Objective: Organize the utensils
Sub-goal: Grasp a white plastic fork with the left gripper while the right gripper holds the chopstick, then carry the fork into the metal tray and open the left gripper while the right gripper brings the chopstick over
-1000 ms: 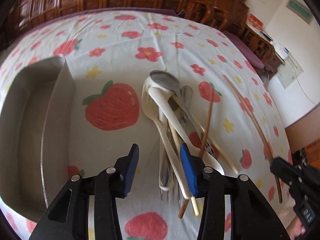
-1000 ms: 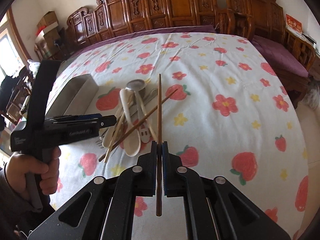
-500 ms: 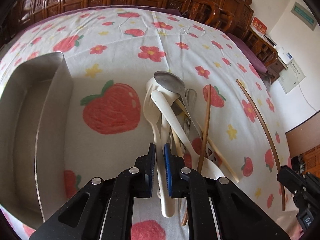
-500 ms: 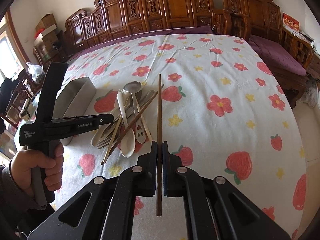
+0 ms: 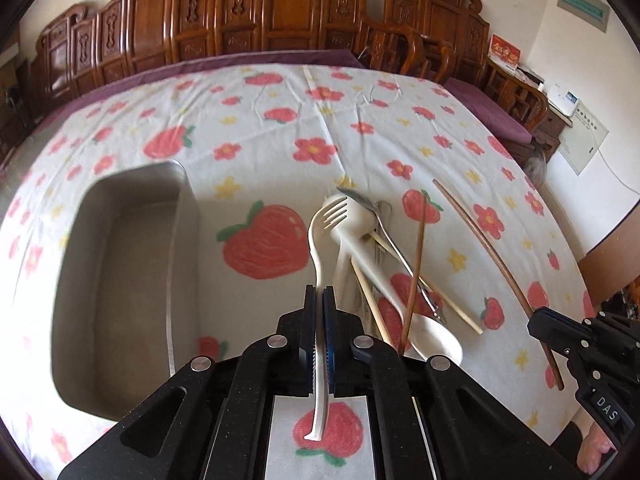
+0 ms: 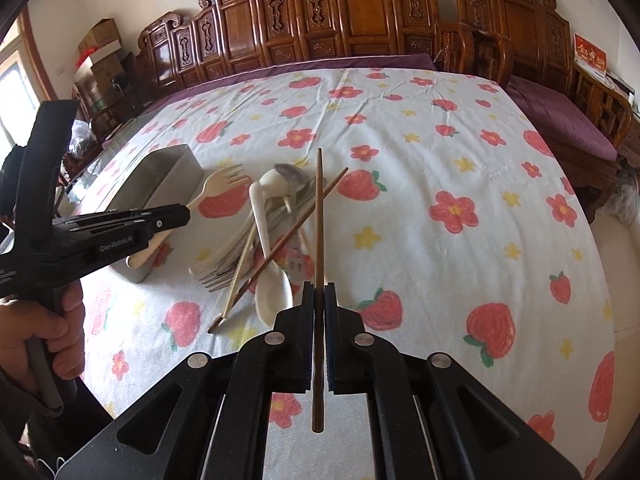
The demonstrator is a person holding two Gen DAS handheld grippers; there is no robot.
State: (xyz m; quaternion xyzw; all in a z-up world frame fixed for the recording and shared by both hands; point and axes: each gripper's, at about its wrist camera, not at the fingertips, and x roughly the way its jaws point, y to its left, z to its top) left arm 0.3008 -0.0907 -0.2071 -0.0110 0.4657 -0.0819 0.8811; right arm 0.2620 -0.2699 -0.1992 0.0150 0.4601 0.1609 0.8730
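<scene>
Far left on the strawberry-print cloth (image 5: 280,92): a grey metal tray (image 5: 64,264), long side running away from the camera, interior bare as far as visible. Just right of it, above the cloth: left gripper (image 5: 319,296), jaws pressed together on the handle of a cream plastic fork (image 5: 320,236), tines pointing away and lifted clear of the heap, handle end sticking out behind the pads. In the right wrist view, same fork (image 6: 218,186) held beside the tray (image 6: 160,176), near its right wall.

Centre: loose pile of utensils (image 5: 372,256) flat on the cloth — cream spoon (image 5: 434,338) with bowl nearest the camera, a metal spoon (image 5: 356,199) at the far end, metal forks underneath, pale chopstick (image 5: 370,300) and a dark brown chopstick (image 5: 414,272) crossing over the heap.

Right: right gripper (image 6: 319,296), jaws clamped tight on a single dark wooden chopstick (image 6: 319,216), pointing forward and raised over the pile's right edge. In the left wrist view, that chopstick (image 5: 492,256) curving across the cloth, well apart from the tray.
</scene>
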